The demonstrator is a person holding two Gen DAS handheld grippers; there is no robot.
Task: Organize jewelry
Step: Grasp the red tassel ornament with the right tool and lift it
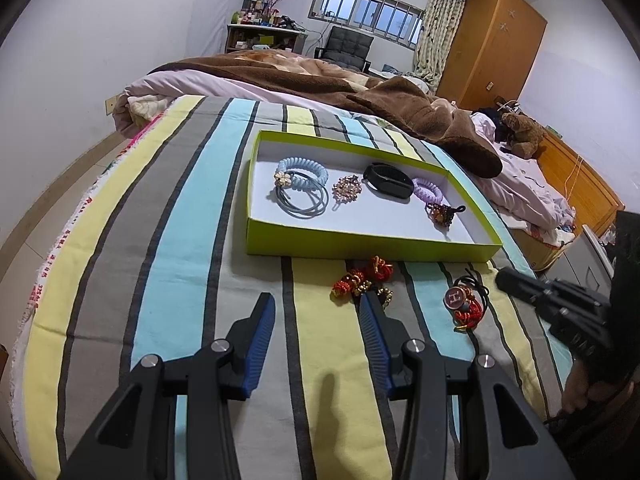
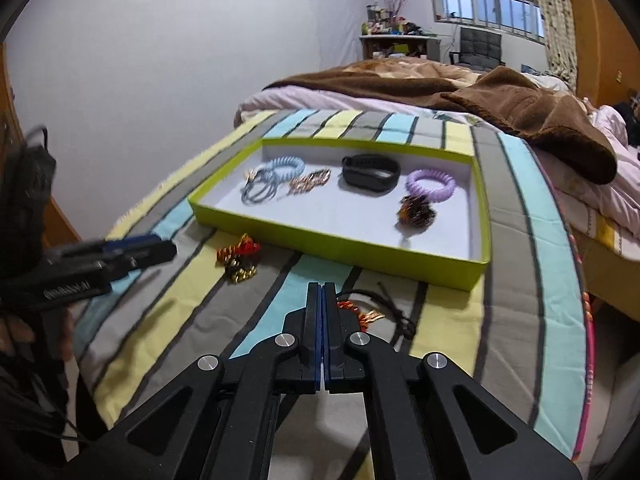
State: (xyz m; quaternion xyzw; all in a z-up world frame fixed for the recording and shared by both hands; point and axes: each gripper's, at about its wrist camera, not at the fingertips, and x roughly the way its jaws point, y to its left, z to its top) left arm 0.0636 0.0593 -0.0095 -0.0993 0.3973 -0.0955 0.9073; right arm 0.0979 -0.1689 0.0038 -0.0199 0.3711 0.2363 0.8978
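Observation:
A lime-green tray lies on the striped bedspread. In it are a blue coil bracelet, a rose-gold brooch, a black band, a purple coil tie and a beaded piece. In front of the tray lie a red-gold beaded piece and a red hair tie with a round charm. My left gripper is open, just left of the red-gold piece. My right gripper is shut and empty, just over the charm hair tie.
A brown blanket and pink bedding lie behind and right of the tray. The bed's left edge drops to the floor. A wooden wardrobe, a chair and a cluttered shelf stand at the far wall.

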